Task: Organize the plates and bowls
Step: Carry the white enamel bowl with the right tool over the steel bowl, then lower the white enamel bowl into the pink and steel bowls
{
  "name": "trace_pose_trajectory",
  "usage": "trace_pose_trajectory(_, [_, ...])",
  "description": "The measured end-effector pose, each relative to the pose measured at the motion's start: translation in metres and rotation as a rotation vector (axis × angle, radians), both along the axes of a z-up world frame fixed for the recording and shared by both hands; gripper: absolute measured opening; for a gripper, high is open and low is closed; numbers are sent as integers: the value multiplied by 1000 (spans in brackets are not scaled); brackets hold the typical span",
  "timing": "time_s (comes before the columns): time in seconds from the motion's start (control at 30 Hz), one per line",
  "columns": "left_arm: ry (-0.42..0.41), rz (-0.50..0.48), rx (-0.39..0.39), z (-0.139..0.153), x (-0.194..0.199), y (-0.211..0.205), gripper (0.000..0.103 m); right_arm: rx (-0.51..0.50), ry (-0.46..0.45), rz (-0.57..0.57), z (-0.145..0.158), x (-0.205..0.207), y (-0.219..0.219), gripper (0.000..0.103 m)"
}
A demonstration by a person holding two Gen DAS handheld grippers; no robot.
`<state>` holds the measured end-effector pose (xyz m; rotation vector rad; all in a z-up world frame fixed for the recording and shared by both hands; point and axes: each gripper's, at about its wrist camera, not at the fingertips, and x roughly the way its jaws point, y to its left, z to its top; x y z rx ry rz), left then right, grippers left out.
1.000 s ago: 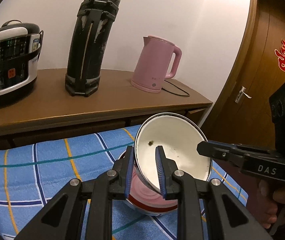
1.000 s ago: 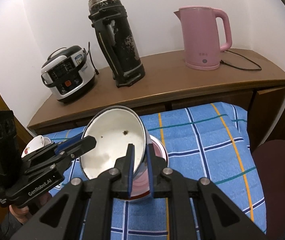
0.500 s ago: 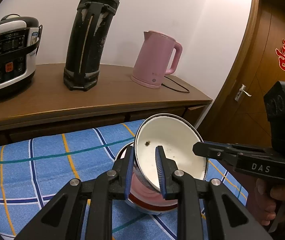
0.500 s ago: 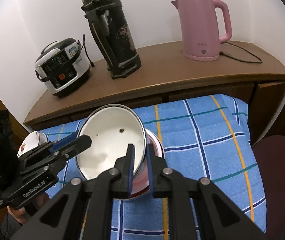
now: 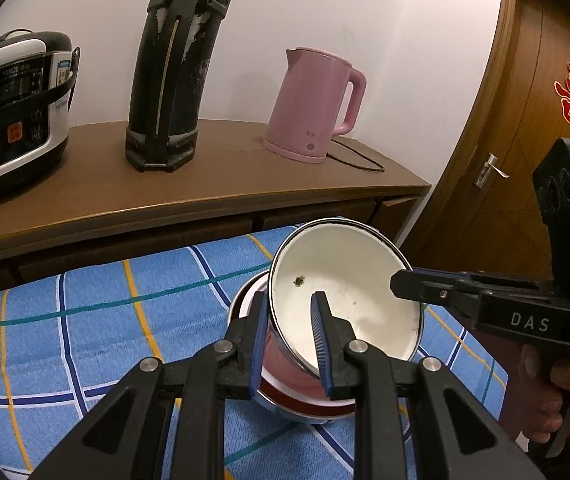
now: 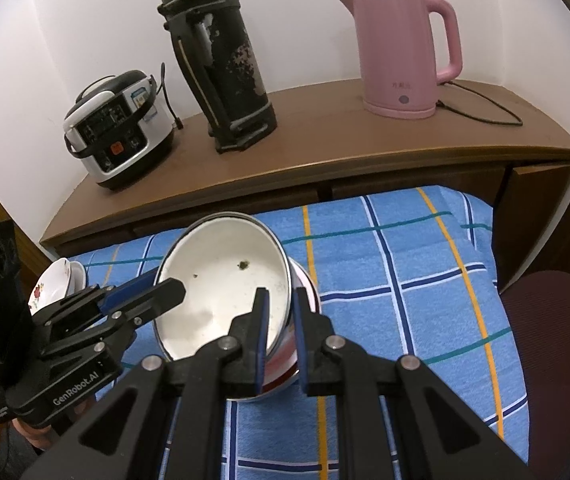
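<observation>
both grippers, left [image 5: 291,336] and right [image 6: 281,334], jaws clenched on opposite rims of the tilted white bowl [image 5: 345,292] over the pink bowl [image 5: 305,384] near the cloth's [image 5: 85,320] far edge; uneven release could let it slide off.

"DAS" on right gripper [image 5: 399,286]; "GenRobot.AI" on left gripper [image 6: 173,294]

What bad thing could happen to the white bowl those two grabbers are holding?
The white bowl is tilted, pinched only at its rim by the left gripper and right gripper, so it might slip. It hangs partly over the pink bowl and could clank down into it.
</observation>
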<state>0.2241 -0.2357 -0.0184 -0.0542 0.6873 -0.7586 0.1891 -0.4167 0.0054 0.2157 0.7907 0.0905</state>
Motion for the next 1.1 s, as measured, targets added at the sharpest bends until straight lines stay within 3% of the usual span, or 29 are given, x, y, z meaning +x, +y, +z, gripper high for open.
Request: trace_pose_trajectory(1.1, [21,-12,29,-7,0,-4,24,-11,54,10,-11,5,0,14])
